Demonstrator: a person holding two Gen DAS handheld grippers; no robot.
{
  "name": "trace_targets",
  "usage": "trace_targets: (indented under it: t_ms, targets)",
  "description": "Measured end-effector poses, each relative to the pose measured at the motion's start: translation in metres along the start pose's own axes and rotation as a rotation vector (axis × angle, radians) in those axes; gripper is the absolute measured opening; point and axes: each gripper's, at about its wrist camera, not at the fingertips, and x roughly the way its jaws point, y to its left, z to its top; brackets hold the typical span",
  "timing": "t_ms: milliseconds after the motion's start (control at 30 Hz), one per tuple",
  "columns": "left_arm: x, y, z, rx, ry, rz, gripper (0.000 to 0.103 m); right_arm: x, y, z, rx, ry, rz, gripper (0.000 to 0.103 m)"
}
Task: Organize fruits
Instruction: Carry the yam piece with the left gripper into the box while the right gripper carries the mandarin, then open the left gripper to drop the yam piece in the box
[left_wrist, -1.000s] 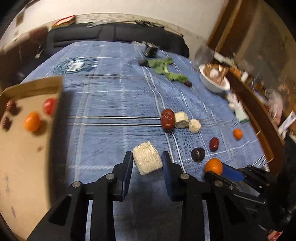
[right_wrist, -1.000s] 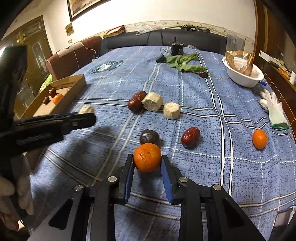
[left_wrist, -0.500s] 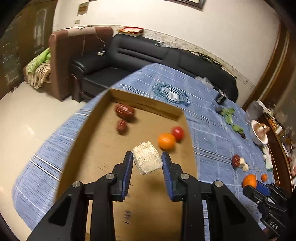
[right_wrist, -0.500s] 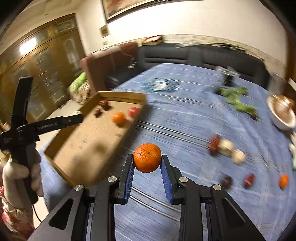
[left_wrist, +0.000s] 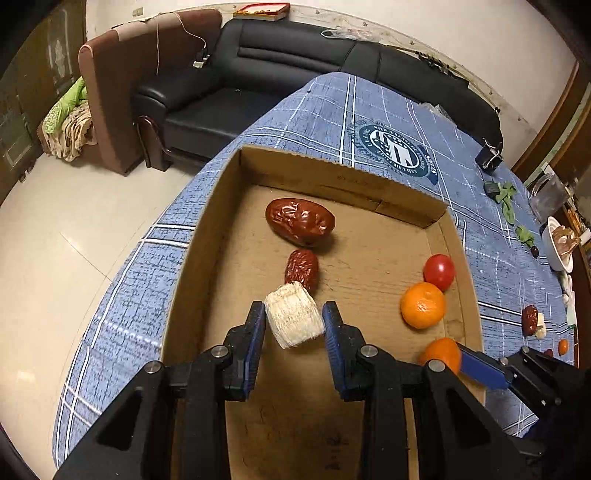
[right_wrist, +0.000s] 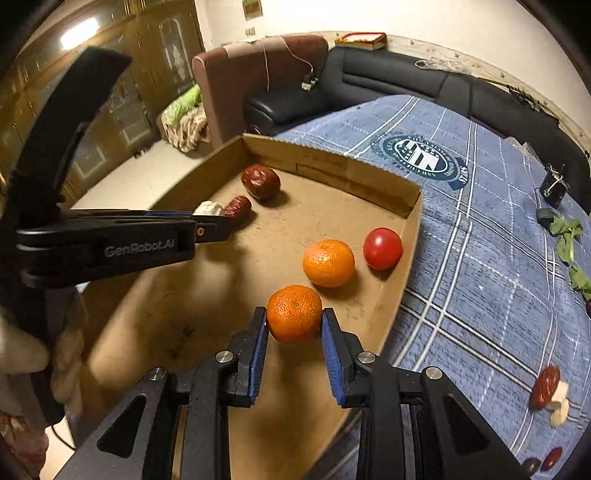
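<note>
Both tongs now hang over the cardboard tray (left_wrist: 458, 236), no longer over the blue tabletop (right_wrist: 480, 240). The left tongs (left_wrist: 294, 325) stay clamped on the pale ridged chunk (left_wrist: 293, 320) (beside two red dates), while the right tongs (right_wrist: 294, 325) keep pinching the orange (right_wrist: 294, 313) near another orange (right_wrist: 328, 263) and a tomato (right_wrist: 382, 248).

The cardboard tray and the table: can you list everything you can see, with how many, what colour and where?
cardboard tray: one, brown, on the blue checked tablecloth
red dates: two, dark red, in the tray's far left part
cherry tomato: one, red, by the tray's right wall
orange: one, orange, lying beside the tomato
held orange: one, orange, above the tray
sugarcane chunk: one, pale, above the tray
sofa: one, black, behind the table
left hand-held gripper: black, blue pads, grips the chunk
right hand-held gripper: same, grips the orange
</note>
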Motion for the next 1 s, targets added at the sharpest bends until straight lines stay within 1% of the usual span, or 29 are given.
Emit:
trace_targets:
  t_ms: [67,133,167,200,267,300,333,400,500,600,700,867,933,1000]
  targets:
    - [0.005,0.000,0.001,0.000,0.011,-0.003,0.031,0.006,0.001,0.002,-0.010,0.010,-0.014,0.032]
    - [0.005,0.001,0.002,-0.002,-0.001,-0.008,0.031,0.009,0.003,0.002,-0.025,0.015,-0.027,0.032]
    - [0.005,0.001,0.002,-0.004,-0.001,-0.014,0.034,0.011,0.003,0.004,-0.031,0.016,-0.029,0.033]
    - [0.005,0.001,0.003,-0.008,-0.003,-0.027,0.041,0.013,0.004,0.004,-0.033,0.016,-0.032,0.033]
    - [0.005,0.000,0.002,-0.008,-0.007,-0.057,0.047,0.015,0.005,0.006,-0.025,0.012,-0.034,0.033]
    - [0.005,-0.002,0.001,0.000,-0.011,-0.052,0.048,0.015,0.005,0.005,-0.022,0.012,-0.029,0.033]
    - [0.006,-0.005,0.000,0.012,-0.015,-0.044,0.051,0.015,0.006,0.006,-0.022,0.010,-0.027,0.033]
    - [0.007,-0.010,-0.002,0.033,-0.016,-0.043,0.060,0.011,0.008,0.006,-0.026,-0.001,-0.026,0.033]
    - [0.007,-0.016,-0.007,0.064,-0.020,-0.043,0.066,-0.004,0.005,0.001,-0.011,-0.045,-0.022,0.033]
    - [0.006,-0.017,-0.011,0.096,-0.026,-0.047,0.066,-0.029,0.000,-0.008,0.017,-0.118,-0.038,0.033]
    - [0.004,-0.016,-0.014,0.124,-0.025,-0.056,0.066,-0.052,-0.007,-0.019,0.054,-0.171,-0.056,0.034]
    - [0.002,-0.012,-0.015,0.137,-0.028,-0.100,0.066,-0.079,-0.028,-0.038,0.115,-0.211,-0.093,0.033]
    - [0.001,-0.008,-0.015,0.127,-0.029,-0.129,0.066,-0.089,-0.039,-0.050,0.149,-0.222,-0.112,0.033]
    - [-0.001,-0.004,-0.015,0.095,-0.036,-0.164,0.066,-0.099,-0.051,-0.063,0.193,-0.229,-0.121,0.033]
